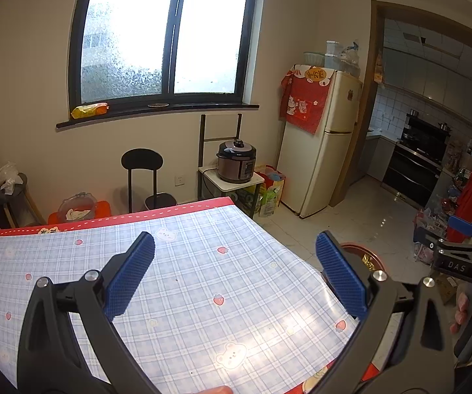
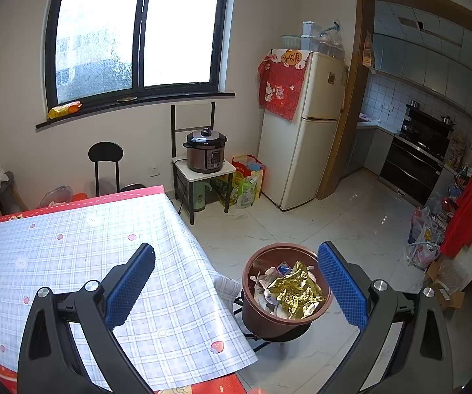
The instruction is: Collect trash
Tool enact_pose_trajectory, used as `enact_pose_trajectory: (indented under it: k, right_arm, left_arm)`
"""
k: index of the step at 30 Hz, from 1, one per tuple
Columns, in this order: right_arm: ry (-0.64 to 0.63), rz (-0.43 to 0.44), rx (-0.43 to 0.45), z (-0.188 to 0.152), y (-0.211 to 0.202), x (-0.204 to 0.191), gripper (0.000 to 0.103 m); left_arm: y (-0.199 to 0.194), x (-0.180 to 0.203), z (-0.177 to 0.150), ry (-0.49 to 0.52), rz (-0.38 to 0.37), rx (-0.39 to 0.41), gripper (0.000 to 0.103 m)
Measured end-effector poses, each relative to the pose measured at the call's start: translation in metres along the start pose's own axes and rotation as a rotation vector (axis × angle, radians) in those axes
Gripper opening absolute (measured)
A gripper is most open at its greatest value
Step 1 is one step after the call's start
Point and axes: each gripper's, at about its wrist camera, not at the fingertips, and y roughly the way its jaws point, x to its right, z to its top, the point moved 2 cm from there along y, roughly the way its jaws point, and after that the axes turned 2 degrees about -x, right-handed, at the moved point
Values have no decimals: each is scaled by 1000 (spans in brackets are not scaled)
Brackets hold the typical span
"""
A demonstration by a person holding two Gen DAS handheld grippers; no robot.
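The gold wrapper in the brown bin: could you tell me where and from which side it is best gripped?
Probably from straight above. The gold wrapper lies crumpled on top of the other trash, and the brown bin walls it in on every side. Pinch one of its raised creases near the middle; the open right gripper already hangs near the bin.

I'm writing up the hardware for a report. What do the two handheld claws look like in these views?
Both match: the left claw and right claw each have a black plastic frame with triangular cut-outs, silver round bolts at the joints, and two blue pads with a fine dotted grip texture. Seen from the left view, the right claw's black body bears pale letters "DAS". No cables or sleeves show.
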Motion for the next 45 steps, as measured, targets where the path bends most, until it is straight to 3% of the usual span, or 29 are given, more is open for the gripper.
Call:
enact_pose_trajectory:
  k: [45]
  right_arm:
    - [18,-6,-2,0,-7,10,98]
  left_arm:
    - [-2,7,2,50,1,-11,97]
